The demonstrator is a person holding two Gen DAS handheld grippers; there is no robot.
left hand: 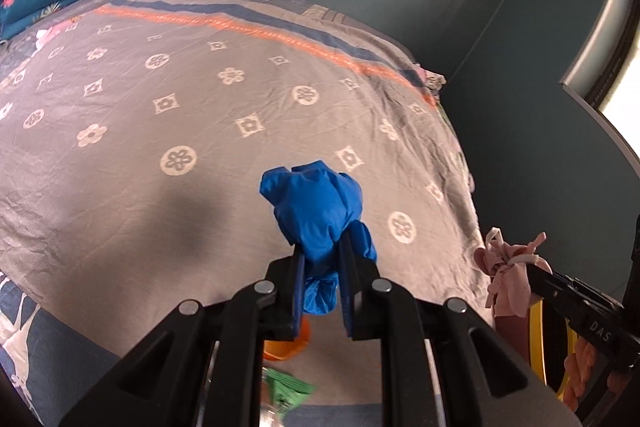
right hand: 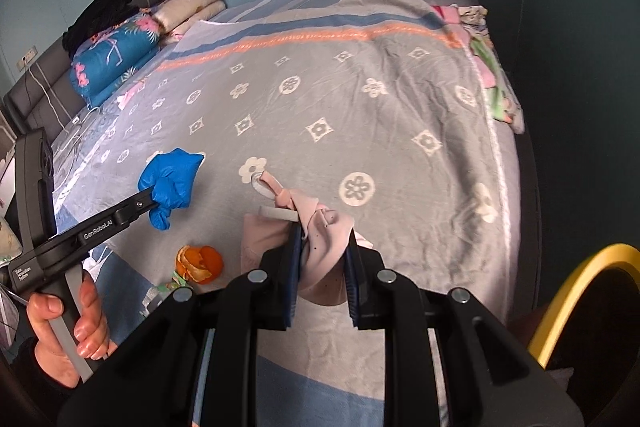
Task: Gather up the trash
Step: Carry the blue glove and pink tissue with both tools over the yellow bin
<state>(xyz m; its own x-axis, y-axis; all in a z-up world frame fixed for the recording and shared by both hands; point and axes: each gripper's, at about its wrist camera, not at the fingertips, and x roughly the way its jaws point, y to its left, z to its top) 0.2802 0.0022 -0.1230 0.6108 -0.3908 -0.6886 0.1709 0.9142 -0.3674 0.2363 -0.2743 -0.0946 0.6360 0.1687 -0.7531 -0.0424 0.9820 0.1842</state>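
**Materials and finishes in front of you**

Your left hand-held gripper (left hand: 322,247) is matt black plastic with shiny round metal pins, and its blue pads look ribbed. The blue glove (left hand: 316,207) it clamps is thin, smooth and slightly glossy, like rubber. Your right hand-held gripper (right hand: 324,247) has the same matt plastic, and the pink bundle (right hand: 320,227) in it looks like soft, dull film, knotted and creased. The bedspread (right hand: 360,107) is woven cloth, matt and wrinkled. The orange peel (right hand: 200,263) looks dimpled and faintly shiny. The yellow bin rim (right hand: 580,267) is smooth plastic.
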